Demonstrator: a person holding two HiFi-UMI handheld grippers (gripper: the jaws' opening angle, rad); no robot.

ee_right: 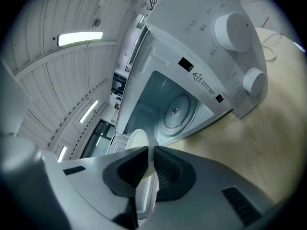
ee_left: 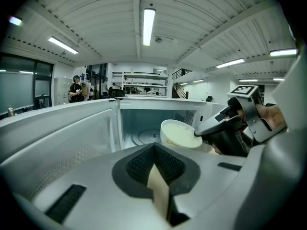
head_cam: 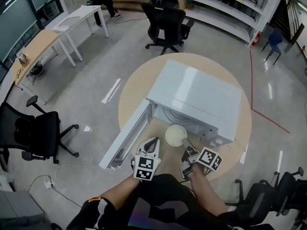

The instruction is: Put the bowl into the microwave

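Note:
A white microwave (head_cam: 201, 95) stands on a round wooden table (head_cam: 139, 78), its door (head_cam: 125, 135) swung open to the left. A cream bowl (head_cam: 175, 135) hangs just in front of the open cavity, tilted. My right gripper (head_cam: 186, 150) is shut on its near rim. In the right gripper view the bowl (ee_right: 139, 140) sits between the pads, with the glass turntable (ee_right: 178, 110) beyond. My left gripper (head_cam: 151, 145) is beside it on the left, shut on nothing. In the left gripper view the bowl (ee_left: 180, 134) and right gripper (ee_left: 230, 131) show ahead to the right.
The microwave's two knobs (ee_right: 240, 51) are on its right panel. Black office chairs (head_cam: 165, 23) (head_cam: 33, 133) stand around the table. Desks (head_cam: 53, 40) are at the far left and white shelves (head_cam: 225, 8) at the back. The table's near edge is close to my body.

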